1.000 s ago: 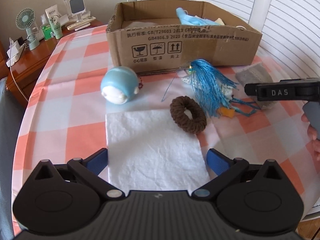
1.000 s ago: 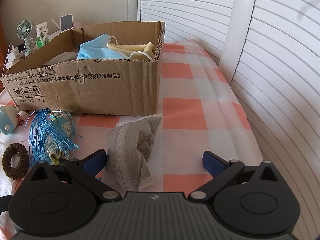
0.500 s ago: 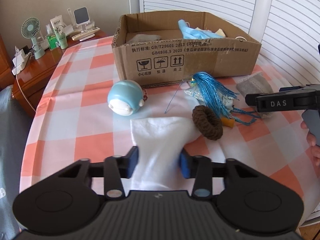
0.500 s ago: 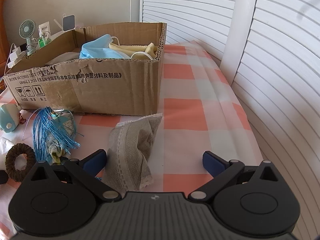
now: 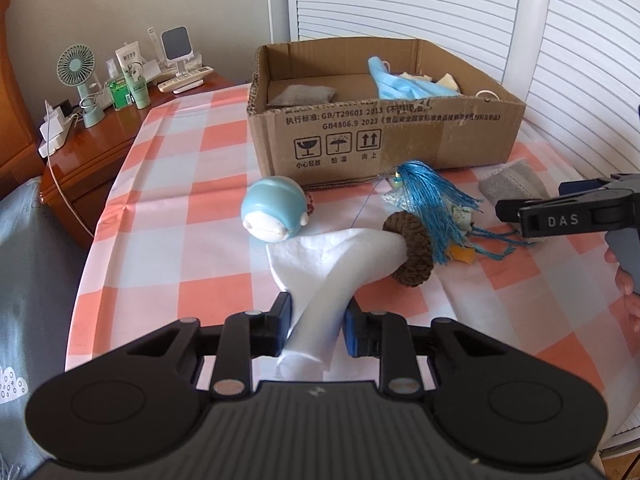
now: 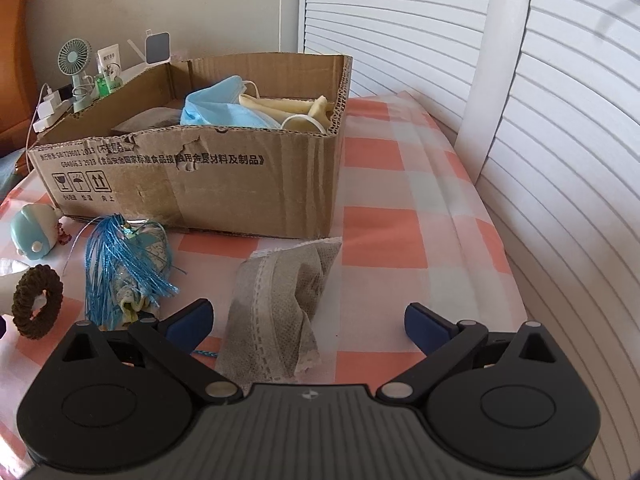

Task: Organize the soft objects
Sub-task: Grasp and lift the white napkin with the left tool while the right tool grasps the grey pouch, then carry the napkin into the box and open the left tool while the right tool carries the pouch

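Note:
My left gripper (image 5: 318,326) is shut on a white cloth (image 5: 340,264) and holds it bunched and lifted off the checked tablecloth. The cloth's far end passes by a brown knitted ring (image 5: 410,254), which also shows in the right wrist view (image 6: 38,306). A cardboard box (image 5: 384,136) at the back holds a blue face mask (image 5: 404,84), a grey pouch (image 5: 300,94) and cream items. My right gripper (image 6: 308,320) is open and empty, with a grey mesh pouch (image 6: 280,312) lying between its fingers.
A light blue round toy (image 5: 274,212) and a blue tassel bundle (image 5: 432,200) lie in front of the box. A wooden side table (image 5: 92,136) at the left carries a small fan, bottles and chargers. White shutters stand at the right.
My left gripper closed on the flat white cloth and lifted it, bunching it and dragging the brown ring along. The right gripper stayed open in place.

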`<move>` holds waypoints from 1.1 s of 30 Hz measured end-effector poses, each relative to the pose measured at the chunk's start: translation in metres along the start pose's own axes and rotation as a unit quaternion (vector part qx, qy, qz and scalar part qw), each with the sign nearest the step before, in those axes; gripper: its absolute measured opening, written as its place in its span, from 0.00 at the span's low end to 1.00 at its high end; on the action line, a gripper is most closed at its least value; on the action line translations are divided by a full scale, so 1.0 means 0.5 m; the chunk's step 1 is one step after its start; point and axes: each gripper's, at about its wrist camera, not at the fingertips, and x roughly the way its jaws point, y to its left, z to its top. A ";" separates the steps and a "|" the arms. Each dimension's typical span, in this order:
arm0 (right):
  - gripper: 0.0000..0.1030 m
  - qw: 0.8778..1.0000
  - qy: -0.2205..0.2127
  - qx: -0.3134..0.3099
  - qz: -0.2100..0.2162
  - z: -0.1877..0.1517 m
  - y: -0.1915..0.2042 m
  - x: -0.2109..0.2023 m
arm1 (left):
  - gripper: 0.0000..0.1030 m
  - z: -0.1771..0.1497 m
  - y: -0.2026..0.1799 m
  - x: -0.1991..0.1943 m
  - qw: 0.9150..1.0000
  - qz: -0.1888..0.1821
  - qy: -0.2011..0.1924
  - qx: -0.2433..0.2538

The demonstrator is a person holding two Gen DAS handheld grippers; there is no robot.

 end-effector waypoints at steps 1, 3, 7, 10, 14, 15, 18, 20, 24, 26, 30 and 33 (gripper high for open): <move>0.97 1.000 -0.005 -0.004 0.001 0.000 0.001 -0.003 | 0.24 0.000 0.001 0.000 1.000 0.001 0.000 -0.001; 0.94 1.000 -0.012 -0.012 0.007 0.001 0.003 -0.007 | 0.24 -0.001 0.003 0.000 1.000 0.003 0.000 -0.004; 0.84 0.999 -0.023 -0.038 0.022 -0.002 0.015 -0.013 | 0.24 -0.005 0.006 0.000 1.000 0.002 0.002 -0.004; 0.73 0.997 -0.028 -0.071 0.022 -0.007 0.034 -0.015 | 0.24 -0.007 0.009 -0.002 1.000 -0.001 0.000 -0.005; 0.45 0.996 -0.025 -0.082 0.010 -0.005 0.047 -0.016 | 0.24 -0.006 0.014 -0.012 1.000 -0.005 -0.005 -0.005; 0.38 0.996 -0.026 -0.080 0.010 -0.003 0.047 -0.019 | 0.24 -0.005 0.015 -0.016 1.000 -0.005 -0.008 -0.004; 0.35 0.997 -0.034 -0.074 0.015 0.000 0.047 -0.032 | 0.24 -0.002 0.018 -0.031 1.000 -0.004 -0.017 -0.001; 0.35 0.996 -0.042 -0.070 0.020 0.002 0.047 -0.047 | 0.24 0.001 0.018 -0.045 1.000 -0.001 -0.023 0.002; 0.35 0.996 -0.047 -0.065 0.031 0.004 0.047 -0.068 | 0.24 0.003 0.003 -0.062 0.998 0.018 -0.043 0.039; 0.35 0.996 -0.053 -0.070 0.028 0.003 0.050 -0.079 | 0.24 -0.005 -0.002 -0.035 0.998 0.033 -0.008 0.046; 0.35 0.995 -0.059 -0.070 0.026 0.000 0.048 -0.100 | 0.24 -0.024 -0.003 -0.035 0.999 0.013 -0.001 0.034; 0.35 0.995 -0.065 -0.073 0.021 -0.002 0.047 -0.113 | 0.24 -0.027 -0.006 -0.045 0.998 0.033 -0.007 0.044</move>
